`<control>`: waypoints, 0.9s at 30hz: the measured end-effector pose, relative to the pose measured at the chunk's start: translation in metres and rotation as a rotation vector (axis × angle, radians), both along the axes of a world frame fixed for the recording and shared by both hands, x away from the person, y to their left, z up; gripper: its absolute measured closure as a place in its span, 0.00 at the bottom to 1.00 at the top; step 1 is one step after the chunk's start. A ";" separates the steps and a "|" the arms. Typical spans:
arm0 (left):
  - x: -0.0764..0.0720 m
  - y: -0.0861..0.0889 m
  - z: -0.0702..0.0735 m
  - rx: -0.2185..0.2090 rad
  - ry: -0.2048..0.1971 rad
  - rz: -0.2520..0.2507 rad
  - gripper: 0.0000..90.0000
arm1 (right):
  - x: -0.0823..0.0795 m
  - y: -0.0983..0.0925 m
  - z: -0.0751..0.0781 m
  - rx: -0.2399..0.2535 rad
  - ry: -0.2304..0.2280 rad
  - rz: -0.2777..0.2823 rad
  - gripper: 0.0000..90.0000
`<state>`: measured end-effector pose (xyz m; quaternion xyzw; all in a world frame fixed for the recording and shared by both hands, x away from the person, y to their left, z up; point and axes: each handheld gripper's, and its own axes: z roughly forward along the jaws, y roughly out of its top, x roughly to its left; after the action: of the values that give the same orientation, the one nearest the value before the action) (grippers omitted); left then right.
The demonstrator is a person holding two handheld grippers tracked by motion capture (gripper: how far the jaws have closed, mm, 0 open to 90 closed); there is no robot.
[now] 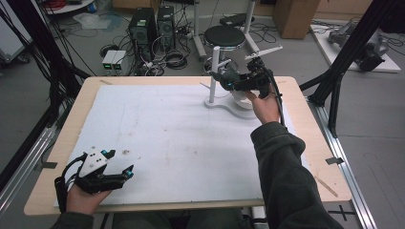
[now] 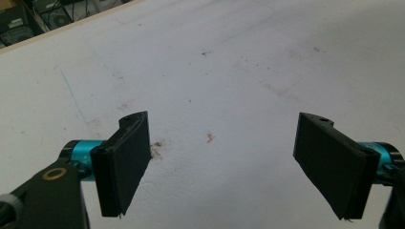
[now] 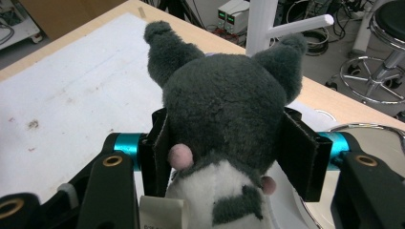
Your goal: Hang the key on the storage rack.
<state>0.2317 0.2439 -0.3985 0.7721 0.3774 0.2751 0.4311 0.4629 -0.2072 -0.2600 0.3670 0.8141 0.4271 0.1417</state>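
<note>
Right gripper (image 3: 222, 157) has its two black jaws clenched on the sides of a grey plush toy (image 3: 224, 109), just below the head; the toy's two ears point up and away from the camera, and a white tag hangs at its lower edge. Seen from the high view, that right gripper (image 1: 228, 82) sits in the upper right of centre, with the toy (image 1: 224, 75) carried above the table and right beside the white peg stand (image 1: 213, 71). The toy's long axis runs along the jaws, head outward toward the stand's upright post, so the stand lies straight ahead of the grasp. A round white plate (image 3: 363, 157) lies under and to the right of the held toy. The right hand is by far the nearer one to toy and stand. At the lower left of the high view, the left gripper (image 1: 119, 164) rests over the white mat (image 1: 167, 143), well apart from all this; its jaws stand wide and released, with nothing between them.
</note>
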 end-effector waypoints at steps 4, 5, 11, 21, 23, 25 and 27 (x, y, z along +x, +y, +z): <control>0.000 0.000 0.000 -0.001 0.001 0.001 0.23 | 0.002 0.001 -0.002 -0.001 0.007 -0.002 0.47; 0.000 0.000 0.000 -0.003 0.001 -0.001 0.23 | 0.003 0.001 -0.003 0.000 0.009 -0.004 0.47; 0.000 0.000 0.000 -0.002 0.001 -0.001 0.23 | 0.004 0.003 -0.005 -0.008 0.019 -0.006 0.47; 0.000 0.001 0.000 0.001 0.000 0.000 0.23 | 0.006 0.005 -0.010 -0.024 0.050 -0.011 0.47; 0.000 0.001 0.000 0.001 0.000 0.000 0.23 | 0.006 0.007 -0.010 -0.029 0.054 -0.006 0.47; 0.000 0.001 0.000 0.002 0.001 0.000 0.23 | 0.007 0.007 -0.011 -0.041 0.056 -0.008 0.47; 0.000 0.001 0.000 0.001 -0.002 0.000 0.23 | 0.007 0.007 -0.012 -0.044 0.064 -0.008 0.47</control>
<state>0.2315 0.2453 -0.3987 0.7720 0.3767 0.2759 0.4313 0.4697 -0.1999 -0.2721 0.3807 0.8260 0.3963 0.1254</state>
